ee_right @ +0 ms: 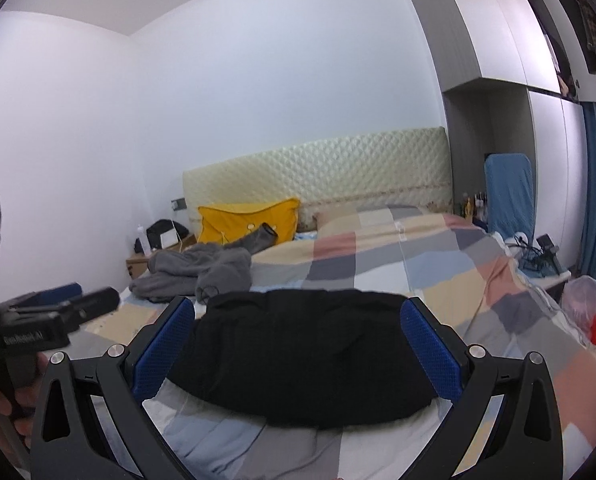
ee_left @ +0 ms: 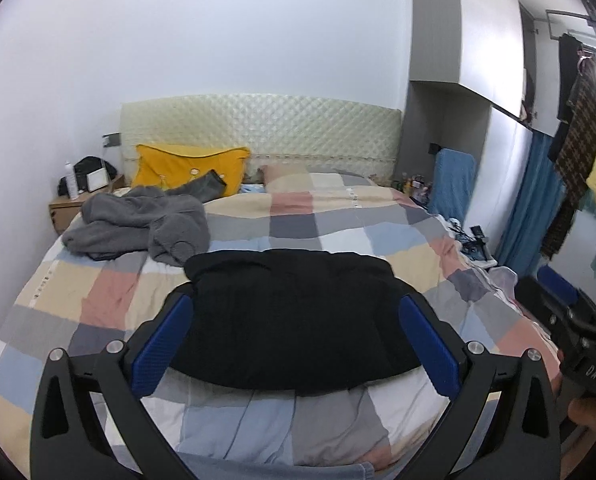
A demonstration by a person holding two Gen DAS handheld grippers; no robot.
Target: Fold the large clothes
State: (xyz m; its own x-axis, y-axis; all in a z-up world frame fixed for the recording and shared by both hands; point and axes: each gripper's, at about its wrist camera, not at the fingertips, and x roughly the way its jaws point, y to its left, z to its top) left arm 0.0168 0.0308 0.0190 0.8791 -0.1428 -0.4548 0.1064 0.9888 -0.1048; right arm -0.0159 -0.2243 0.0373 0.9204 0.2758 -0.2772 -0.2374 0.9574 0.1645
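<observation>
A black garment [ee_left: 294, 320] lies folded into a broad rectangle on the checked bedspread [ee_left: 321, 216], near the foot of the bed; the right wrist view shows the black garment [ee_right: 309, 352] from slightly further right. My left gripper [ee_left: 296, 312] hangs open above its near edge, blue pads wide apart, holding nothing. My right gripper [ee_right: 298, 316] is open too and empty, hovering over the same garment. A crumpled grey fleece garment [ee_left: 138, 224] lies at the bed's left side, behind the black one.
A yellow pillow [ee_left: 190, 168] leans on the quilted headboard [ee_left: 258, 128]. A nightstand [ee_left: 78, 204] stands at the left. Clothes hang at the right [ee_left: 577, 136], with clutter on the floor [ee_left: 473, 240]. The other gripper's body shows at each frame's edge [ee_right: 38, 320].
</observation>
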